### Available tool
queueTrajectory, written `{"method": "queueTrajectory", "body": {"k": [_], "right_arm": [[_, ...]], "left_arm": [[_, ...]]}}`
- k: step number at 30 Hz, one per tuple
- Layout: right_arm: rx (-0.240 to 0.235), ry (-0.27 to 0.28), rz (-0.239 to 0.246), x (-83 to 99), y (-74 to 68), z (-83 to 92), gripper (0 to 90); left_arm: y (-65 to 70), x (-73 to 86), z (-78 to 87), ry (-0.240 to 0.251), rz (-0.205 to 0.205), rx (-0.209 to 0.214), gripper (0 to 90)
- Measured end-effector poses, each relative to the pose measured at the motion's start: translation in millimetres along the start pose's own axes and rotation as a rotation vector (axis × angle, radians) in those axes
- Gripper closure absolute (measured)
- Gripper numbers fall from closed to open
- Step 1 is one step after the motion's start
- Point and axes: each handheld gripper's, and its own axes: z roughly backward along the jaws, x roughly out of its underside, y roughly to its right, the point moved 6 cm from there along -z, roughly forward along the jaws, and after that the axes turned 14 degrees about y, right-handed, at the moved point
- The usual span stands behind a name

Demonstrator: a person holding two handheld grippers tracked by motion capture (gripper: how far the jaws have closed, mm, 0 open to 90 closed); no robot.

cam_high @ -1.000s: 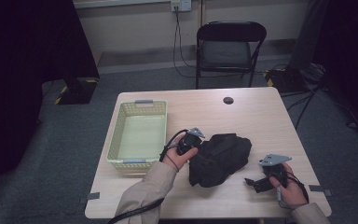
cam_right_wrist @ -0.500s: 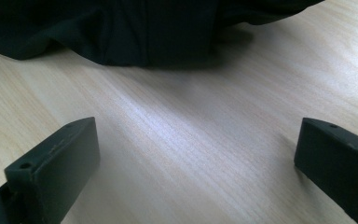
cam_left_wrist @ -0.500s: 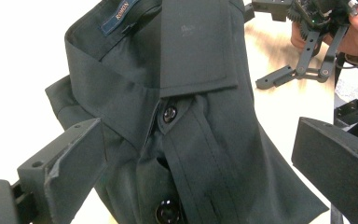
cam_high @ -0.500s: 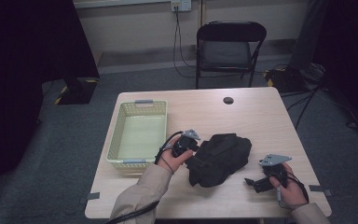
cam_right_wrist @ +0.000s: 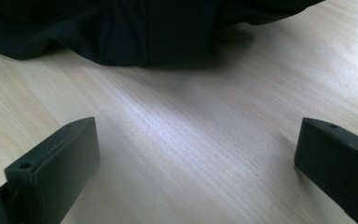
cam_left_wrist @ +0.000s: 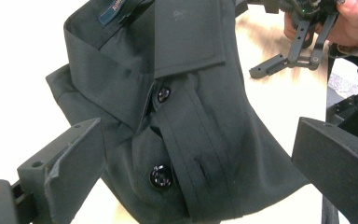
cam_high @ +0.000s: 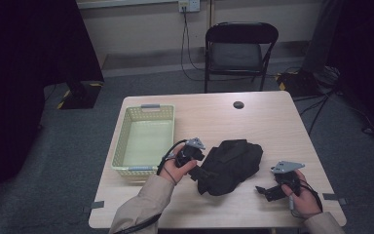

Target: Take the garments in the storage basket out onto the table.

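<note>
One light wooden tabletop (cam_high: 272, 122), rectangular, with one black folding chair (cam_high: 237, 46) standing beyond its far edge. One pale yellow perforated plastic basket (cam_high: 121, 141) sits on the left half of the tabletop, nothing visible inside it. One crumpled black button-up shirt (cam_high: 231, 165) lies near the middle of the tabletop, toward the near edge, just right of the basket. In the left gripper view, two dark buttons count along its placket, with the collar folded over above them. One small dark round disc (cam_high: 238, 105) lies on the far part of the tabletop, well apart from the shirt.

Two sets of tongs. Left tongs (cam_left_wrist: 200, 163): jaws spread wide, one on either side of the shirt's buttoned front, not closed on the cloth; in the high view they sit at the shirt's left edge. Right tongs (cam_right_wrist: 196, 158): jaws also wide apart, holding nothing, low over bare wood to the right of the shirt, near it but apart.
</note>
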Motion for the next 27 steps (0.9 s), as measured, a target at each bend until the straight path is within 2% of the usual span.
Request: {"method": "queueTrajectory", "body": {"k": [21, 27], "right_arm": [[0.002, 0.0, -0.002, 0.1, -0.1, 0.1, 0.0], [0.002, 0.0, -0.002, 0.1, -0.1, 0.1, 0.0]], "left_arm": [[5.4, 15.6, 14.7, -0.001, -0.003, 0.012, 2.7], [3.8, 22.2, 19.2, -0.004, 0.001, 0.001, 2.7]]}}
